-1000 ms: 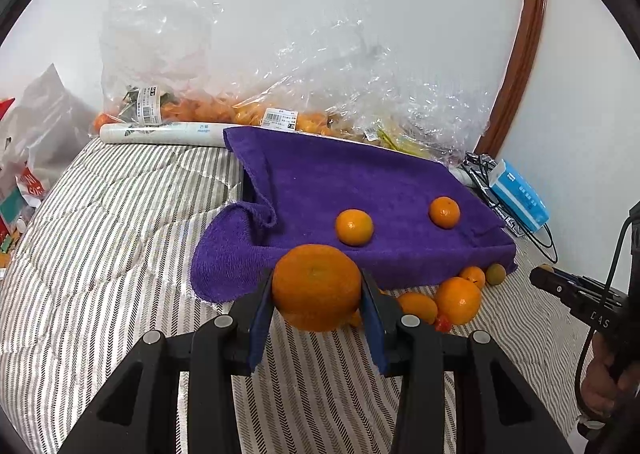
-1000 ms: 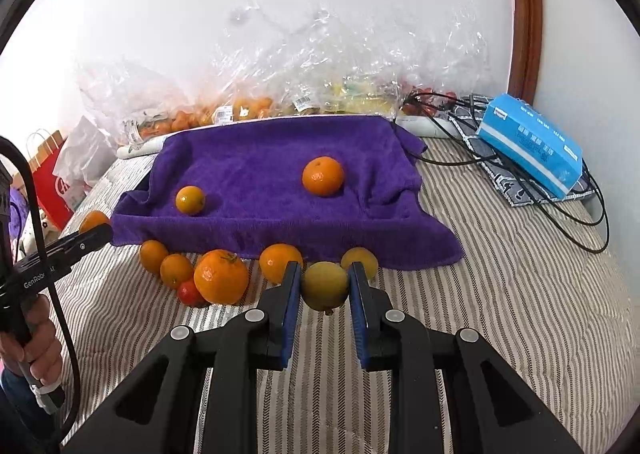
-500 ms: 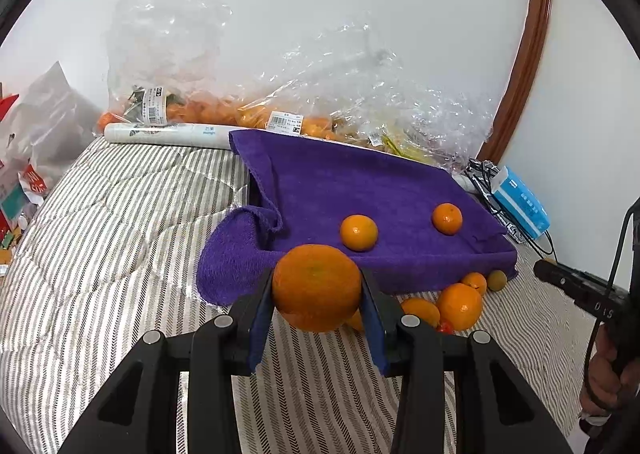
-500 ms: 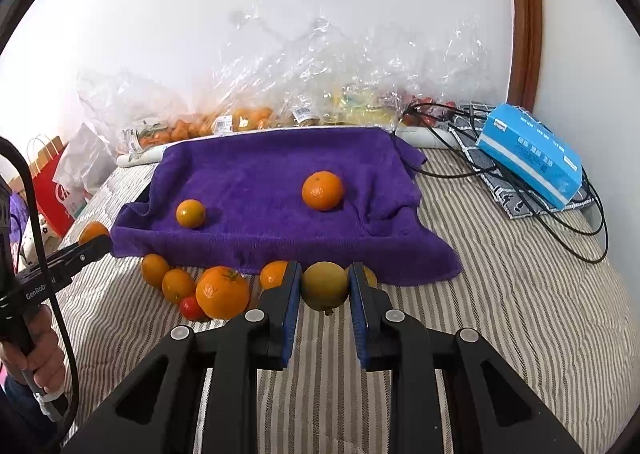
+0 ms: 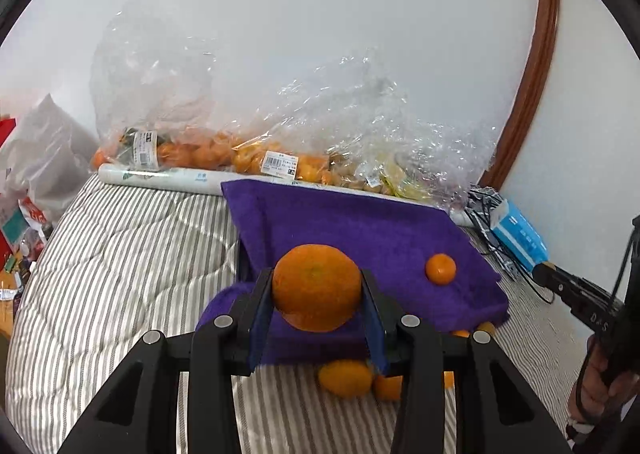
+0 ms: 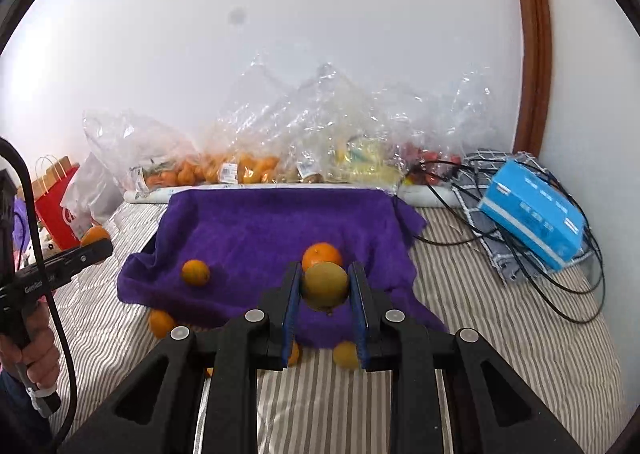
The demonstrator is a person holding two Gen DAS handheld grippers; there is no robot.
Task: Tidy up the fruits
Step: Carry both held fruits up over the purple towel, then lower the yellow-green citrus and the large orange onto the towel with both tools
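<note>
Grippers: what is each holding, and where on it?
Left gripper clamps a big orange by its sides; right gripper clamps a yellowish fruit by its sides.

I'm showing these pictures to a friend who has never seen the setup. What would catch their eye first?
Probably the large orange clamped in the left gripper, filling the foreground, and the smaller yellow-green fruit pinched in the right gripper. Behind both lies the vivid purple towel on the striped bedding, with two small oranges resting on it, and crinkled clear bags of fruit along the wall.
</note>
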